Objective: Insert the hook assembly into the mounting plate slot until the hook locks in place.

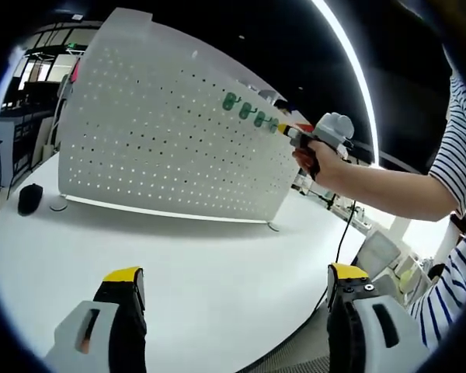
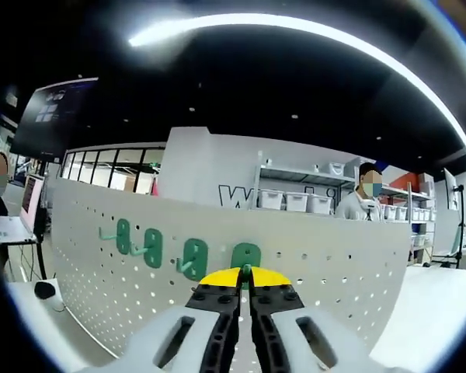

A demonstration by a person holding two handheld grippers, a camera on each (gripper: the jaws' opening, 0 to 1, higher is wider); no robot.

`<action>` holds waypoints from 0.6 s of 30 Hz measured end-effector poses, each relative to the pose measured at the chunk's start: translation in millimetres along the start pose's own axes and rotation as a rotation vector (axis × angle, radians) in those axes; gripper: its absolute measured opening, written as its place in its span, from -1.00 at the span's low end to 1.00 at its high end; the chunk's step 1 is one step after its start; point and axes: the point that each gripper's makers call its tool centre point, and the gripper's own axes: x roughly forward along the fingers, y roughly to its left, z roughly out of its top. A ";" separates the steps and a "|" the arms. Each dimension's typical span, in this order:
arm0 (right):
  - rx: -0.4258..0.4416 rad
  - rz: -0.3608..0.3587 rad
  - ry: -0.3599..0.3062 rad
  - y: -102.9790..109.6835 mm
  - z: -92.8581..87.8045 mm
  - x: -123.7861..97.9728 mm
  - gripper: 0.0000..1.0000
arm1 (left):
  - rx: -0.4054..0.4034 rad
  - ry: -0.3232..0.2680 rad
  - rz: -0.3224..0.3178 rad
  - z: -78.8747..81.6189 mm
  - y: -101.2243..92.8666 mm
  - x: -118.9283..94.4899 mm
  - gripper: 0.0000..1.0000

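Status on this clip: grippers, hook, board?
Left hand-held gripper open, idle over table. Right hand-held gripper shut on green hook at white pegboard. Three hooks already mounted. Nothing obstructing.

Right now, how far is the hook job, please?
Three green hooks already sit on the pegboard. The right tool is shut on a fourth hook, pressed against the board; whether it has locked cannot be told. The left tool is open above the table.
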 end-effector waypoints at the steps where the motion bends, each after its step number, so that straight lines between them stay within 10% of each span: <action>1: 0.001 0.002 -0.001 0.3 -0.1 0.6 -1.00 | 0.001 0.002 0.000 -0.3 0.0 0.0 1.00; 18: -0.009 -0.013 -0.022 -0.3 1.1 1.7 -1.00 | 0.007 0.000 0.015 -0.5 2.3 -0.5 0.99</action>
